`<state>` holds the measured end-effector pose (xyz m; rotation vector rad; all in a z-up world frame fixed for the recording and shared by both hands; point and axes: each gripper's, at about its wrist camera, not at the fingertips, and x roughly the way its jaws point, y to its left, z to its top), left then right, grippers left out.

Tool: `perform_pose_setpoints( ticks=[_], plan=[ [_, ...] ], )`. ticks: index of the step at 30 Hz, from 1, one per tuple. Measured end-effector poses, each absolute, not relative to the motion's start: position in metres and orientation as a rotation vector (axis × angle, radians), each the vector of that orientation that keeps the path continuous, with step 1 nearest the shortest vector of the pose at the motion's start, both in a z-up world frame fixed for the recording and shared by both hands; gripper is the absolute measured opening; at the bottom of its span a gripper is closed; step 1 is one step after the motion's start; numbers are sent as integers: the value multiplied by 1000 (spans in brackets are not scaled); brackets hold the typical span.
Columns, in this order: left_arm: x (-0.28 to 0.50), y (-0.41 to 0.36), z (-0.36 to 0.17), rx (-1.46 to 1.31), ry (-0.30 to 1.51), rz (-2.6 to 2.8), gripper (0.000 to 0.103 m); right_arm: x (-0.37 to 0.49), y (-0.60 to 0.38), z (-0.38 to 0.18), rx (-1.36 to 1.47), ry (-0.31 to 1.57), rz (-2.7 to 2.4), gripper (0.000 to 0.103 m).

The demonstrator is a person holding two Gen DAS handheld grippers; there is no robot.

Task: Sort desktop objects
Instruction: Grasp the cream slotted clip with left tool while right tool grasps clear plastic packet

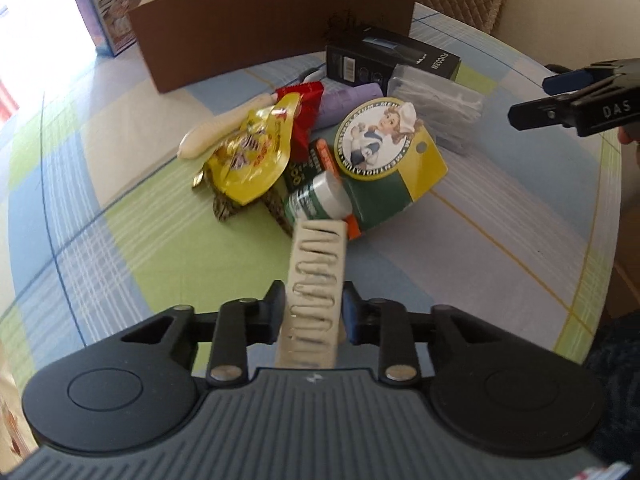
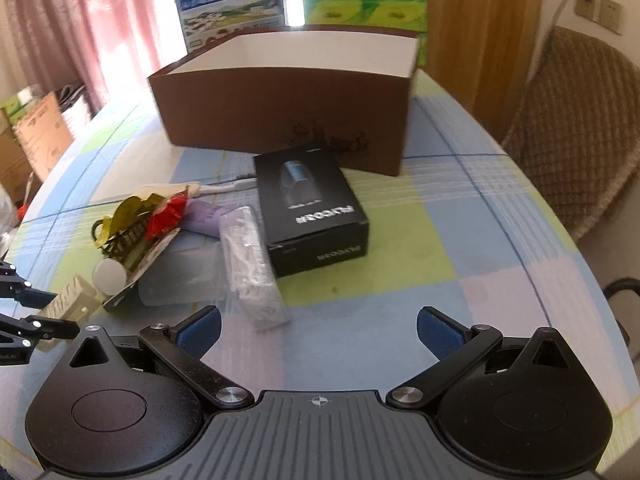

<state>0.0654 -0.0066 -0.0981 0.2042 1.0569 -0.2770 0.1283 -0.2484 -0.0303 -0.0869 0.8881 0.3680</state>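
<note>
white clip box (image 1: 316,280) pinched in left tongs (image 1: 314,312); right tongs (image 2: 318,330) gaping.

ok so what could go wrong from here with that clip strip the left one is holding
1. The left hand-held gripper pinches only the near end of the beige clip strip; most of it sticks out forward, so it may swing or slip on the way to the brown box.
2. Its far end sits near the green-capped bottle, so a low sweep could knock the pile.
3. The open right hand-held gripper hovers near the clear packet and may nudge it.
</note>
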Motion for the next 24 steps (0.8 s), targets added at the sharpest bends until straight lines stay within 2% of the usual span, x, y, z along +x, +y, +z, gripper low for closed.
perform_pose_setpoints(
  ticks=[8,9,11,12,15,17,18,24],
  plan=[
    [49,21,-96,76,1093,-109,23,145,-225,-38,-170,867,499,99],
    [48,26,-96,56,1096,-82,23,148,-222,-39,-185,861,515,96],
    [47,35,-96,19,1104,-29,23,153,-216,-41,-209,866,551,80],
    [47,39,-96,3,1108,-7,23,156,-213,-42,-222,866,564,77],
    [46,49,-96,-32,1117,49,23,162,-206,-45,-249,867,606,59],
    [46,54,-95,-49,1119,69,23,165,-203,-47,-262,877,628,35],
    [45,54,-95,-55,1119,75,23,165,-202,-48,-269,886,640,30],
    [42,50,-94,-71,1132,88,23,155,-209,-43,-328,938,689,28]
  ],
)
